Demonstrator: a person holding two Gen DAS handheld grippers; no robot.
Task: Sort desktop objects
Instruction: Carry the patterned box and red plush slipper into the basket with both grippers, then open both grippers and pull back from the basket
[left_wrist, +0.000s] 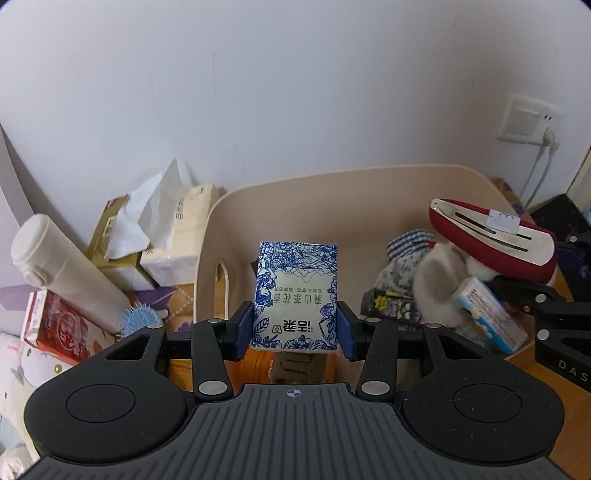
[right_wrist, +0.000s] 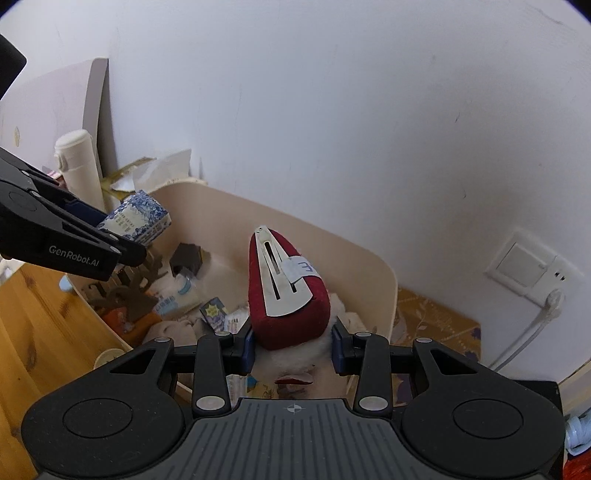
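Note:
My left gripper (left_wrist: 295, 330) is shut on a blue-and-white floral tissue pack (left_wrist: 296, 295) and holds it above the near left part of the beige plastic bin (left_wrist: 332, 184). The pack also shows in the right wrist view (right_wrist: 138, 218), above the bin's left rim. My right gripper (right_wrist: 292, 345) is shut on a dark red velvet hair clip (right_wrist: 286, 291) with a metal snap plate and a paper label, held over the bin (right_wrist: 380, 280). The clip also shows in the left wrist view (left_wrist: 495, 236), at the bin's right side.
The bin holds a medicine box (left_wrist: 487, 314), a black card (left_wrist: 388, 306), striped cloth (left_wrist: 410, 240), fluffy white fur and a wooden deer figure (right_wrist: 125, 291). Left of it stand a white flask (left_wrist: 55, 266), tissue boxes (left_wrist: 162, 236), a red box (left_wrist: 55, 325) and a blue brush (left_wrist: 138, 319). A wall socket (right_wrist: 528, 266) is at right.

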